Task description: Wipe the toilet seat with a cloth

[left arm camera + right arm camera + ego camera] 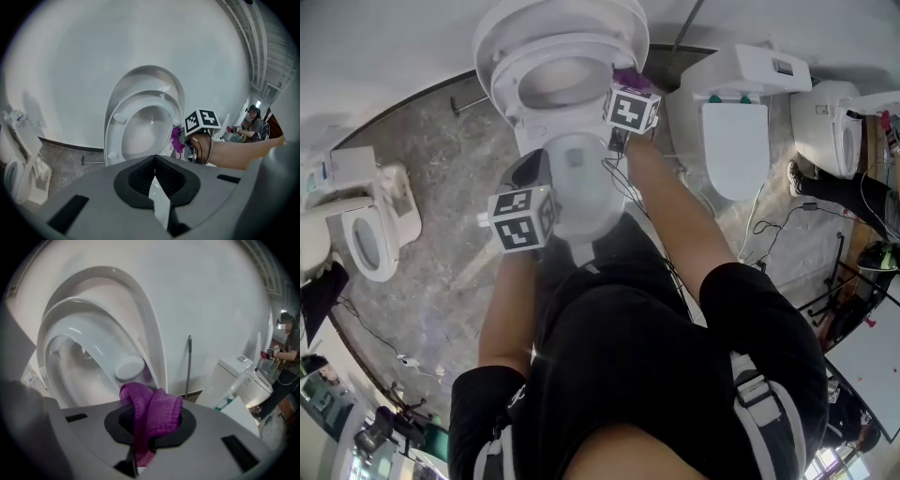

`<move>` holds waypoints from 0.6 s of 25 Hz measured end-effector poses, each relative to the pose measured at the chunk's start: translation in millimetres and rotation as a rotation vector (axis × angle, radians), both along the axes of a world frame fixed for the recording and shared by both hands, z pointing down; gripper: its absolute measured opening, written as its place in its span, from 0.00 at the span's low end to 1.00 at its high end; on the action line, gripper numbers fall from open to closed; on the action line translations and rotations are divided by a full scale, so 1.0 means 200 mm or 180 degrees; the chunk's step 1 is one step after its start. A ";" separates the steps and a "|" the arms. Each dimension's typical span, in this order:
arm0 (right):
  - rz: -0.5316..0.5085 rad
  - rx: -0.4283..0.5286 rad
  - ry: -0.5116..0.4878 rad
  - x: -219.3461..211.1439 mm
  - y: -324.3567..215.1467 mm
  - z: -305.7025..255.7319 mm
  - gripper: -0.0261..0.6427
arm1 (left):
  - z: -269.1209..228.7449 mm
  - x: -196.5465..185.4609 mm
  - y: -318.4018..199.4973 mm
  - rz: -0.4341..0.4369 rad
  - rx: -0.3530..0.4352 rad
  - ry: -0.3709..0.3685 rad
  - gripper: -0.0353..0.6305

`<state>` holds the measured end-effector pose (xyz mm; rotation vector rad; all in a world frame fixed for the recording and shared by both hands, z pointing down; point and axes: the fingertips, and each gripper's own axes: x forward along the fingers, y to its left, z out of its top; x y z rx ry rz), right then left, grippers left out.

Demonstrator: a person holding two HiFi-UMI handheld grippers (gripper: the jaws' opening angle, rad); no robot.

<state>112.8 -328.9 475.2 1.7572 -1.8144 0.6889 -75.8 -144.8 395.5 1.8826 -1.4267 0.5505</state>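
The white toilet (564,89) stands ahead of me with its seat (514,64) and lid (609,19) tipped up. In the right gripper view the raised seat (93,341) shows a round bumper on its underside. My right gripper (627,82) is at the seat's right rim, shut on a purple cloth (152,413) that bunches out of the jaws. That cloth (177,140) also shows in the left gripper view, beside the seat (115,136). My left gripper (532,169) hangs over the bowl's front, shut, with nothing between its jaws (154,163).
Other white toilets stand around: one at the left (373,225) and two at the right (736,131) (834,127). Cables trail over the grey floor (450,159). A metal pipe (188,364) runs up the wall. A person (255,123) stands far right.
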 end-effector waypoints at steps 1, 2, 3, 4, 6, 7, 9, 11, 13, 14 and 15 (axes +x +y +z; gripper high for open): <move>-0.0004 0.0033 0.0001 0.00 0.00 -0.03 0.11 | -0.02 0.00 0.00 0.0008 0.0012 0.0000 0.07; -0.0008 0.0053 0.0002 -0.01 0.00 -0.06 0.11 | -0.03 0.00 0.01 0.0013 0.0024 0.0000 0.07; -0.0010 0.0057 0.0002 -0.01 0.00 -0.08 0.11 | -0.05 -0.01 0.01 0.0018 0.0035 -0.0001 0.07; -0.0014 0.0047 0.0002 -0.02 0.01 -0.09 0.11 | -0.06 -0.01 0.02 0.0021 0.0045 -0.0001 0.07; -0.0027 0.0028 0.0014 -0.03 0.04 -0.11 0.11 | -0.10 -0.01 0.03 0.0027 0.0066 -0.0001 0.07; -0.0033 0.0032 0.0018 -0.03 0.05 -0.12 0.11 | -0.11 -0.02 0.04 0.0033 0.0075 0.0000 0.07; -0.0050 0.0048 0.0006 -0.05 0.07 -0.15 0.11 | -0.14 -0.03 0.04 0.0041 0.0092 0.0003 0.07; -0.0065 0.0087 -0.0002 -0.07 0.10 -0.17 0.11 | -0.16 -0.05 0.05 0.0043 0.0115 0.0008 0.07; -0.0055 0.0155 -0.0026 -0.08 0.11 -0.22 0.11 | -0.18 -0.07 0.06 0.0049 0.0134 0.0003 0.07; -0.0043 0.0207 -0.0045 -0.09 0.11 -0.26 0.11 | -0.19 -0.08 0.06 0.0056 0.0135 -0.0005 0.07; -0.0031 0.0269 -0.0058 -0.10 0.11 -0.30 0.11 | -0.20 -0.10 0.07 0.0063 0.0137 -0.0013 0.07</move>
